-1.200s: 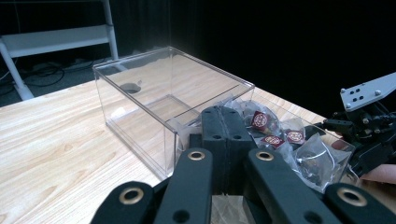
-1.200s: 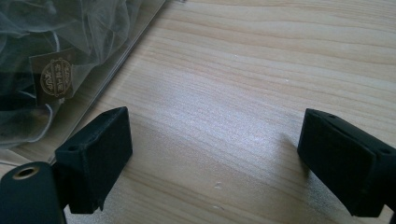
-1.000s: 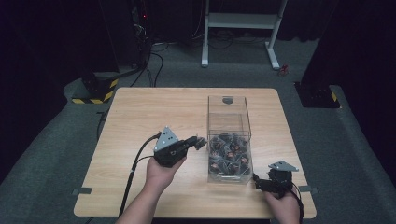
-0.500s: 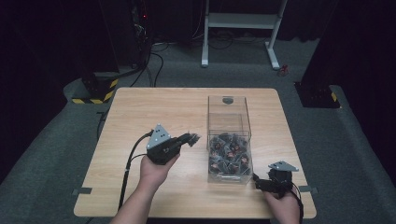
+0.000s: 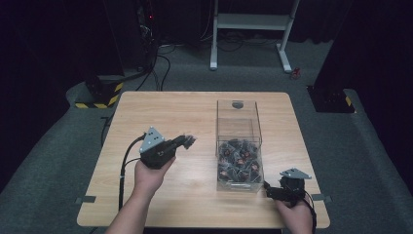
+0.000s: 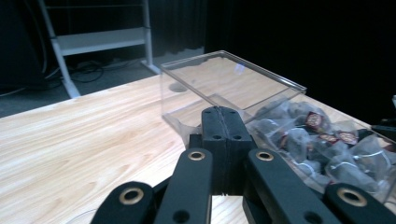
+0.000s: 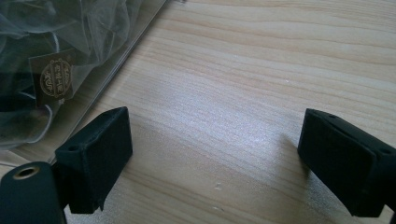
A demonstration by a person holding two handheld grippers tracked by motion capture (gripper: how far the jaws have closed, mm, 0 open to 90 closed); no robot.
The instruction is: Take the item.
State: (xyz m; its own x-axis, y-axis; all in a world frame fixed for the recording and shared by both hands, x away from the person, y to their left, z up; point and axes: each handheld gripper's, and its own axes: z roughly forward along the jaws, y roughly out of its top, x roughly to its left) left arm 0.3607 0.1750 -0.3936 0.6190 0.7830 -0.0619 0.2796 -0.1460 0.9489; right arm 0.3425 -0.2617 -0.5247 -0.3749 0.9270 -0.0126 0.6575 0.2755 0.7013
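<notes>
Tea bags (image 5: 238,161) lie heaped in the near half of my clear plastic box (image 5: 238,123), which stands on the right part of the wooden table (image 5: 160,117). They are mesh pyramid sachets with strings and small dark red-and-gold paper tags; one such tag (image 7: 52,77) presses against the box wall in the right gripper view. The far half of the box is bare. I see no sachet lying out on the tabletop, and neither of my tools carries one, so I judge the picking has not yet produced anything visible: all the bags sit inside, and whatever is to be drawn out remains to be done.

My left gripper (image 5: 187,141) hangs above the table to the left of the box, well apart from it, its jaws clenched together on nothing, as the left gripper view (image 6: 222,122) makes plain. My right gripper (image 5: 267,187) rests low at the near right corner of the box, just beside its wall, with jaws spread wide and bare wood between them in the right gripper view (image 7: 215,154).

Counts: one box, one table, two grippers. The tea bags are too tangled to number exactly; I make out roughly a dozen or more, with about three tags readable in the left gripper view.
</notes>
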